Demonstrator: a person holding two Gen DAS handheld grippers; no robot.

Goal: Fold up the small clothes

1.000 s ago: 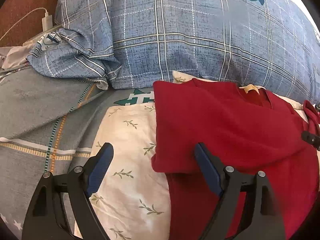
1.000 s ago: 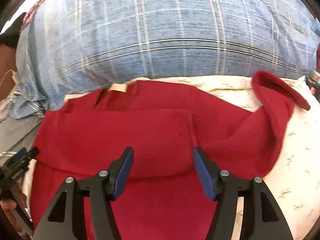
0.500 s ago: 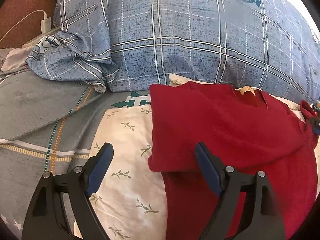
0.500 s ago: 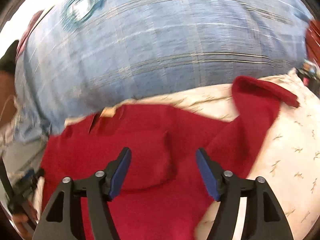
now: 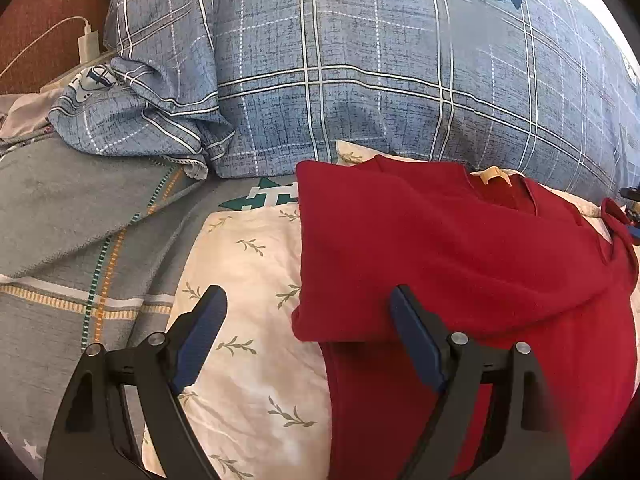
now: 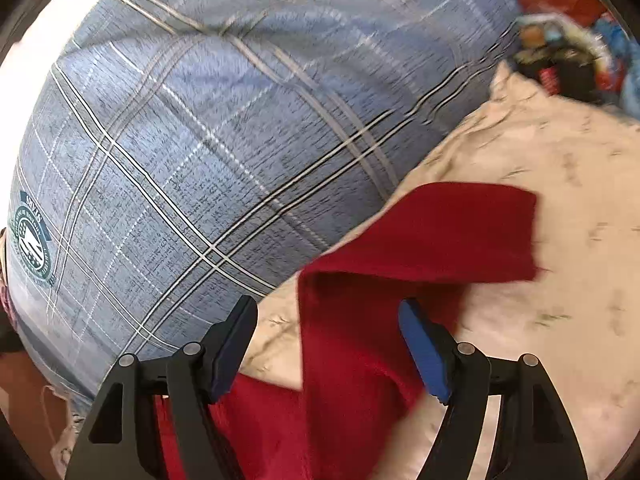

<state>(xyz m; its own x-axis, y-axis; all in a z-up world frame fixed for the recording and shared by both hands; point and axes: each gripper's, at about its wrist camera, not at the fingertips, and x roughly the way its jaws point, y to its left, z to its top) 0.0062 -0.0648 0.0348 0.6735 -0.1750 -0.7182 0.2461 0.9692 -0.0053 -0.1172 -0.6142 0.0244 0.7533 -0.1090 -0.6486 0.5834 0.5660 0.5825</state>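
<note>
Red shirt point(image 5: 460, 256) lies on a cream leaf-print sheet point(image 5: 248, 280), one side folded over its front, collar toward the blue plaid pillow point(image 5: 360, 72) behind it. Left gripper point(image 5: 308, 336) gapes wide and empty, one finger over the sheet, the other at the edge of the shirt's fold. Right gripper point(image 6: 328, 348) also wide and empty, low above the sleeve point(image 6: 420, 232), which stretches out across the sheet; this view is blurred.
</note>
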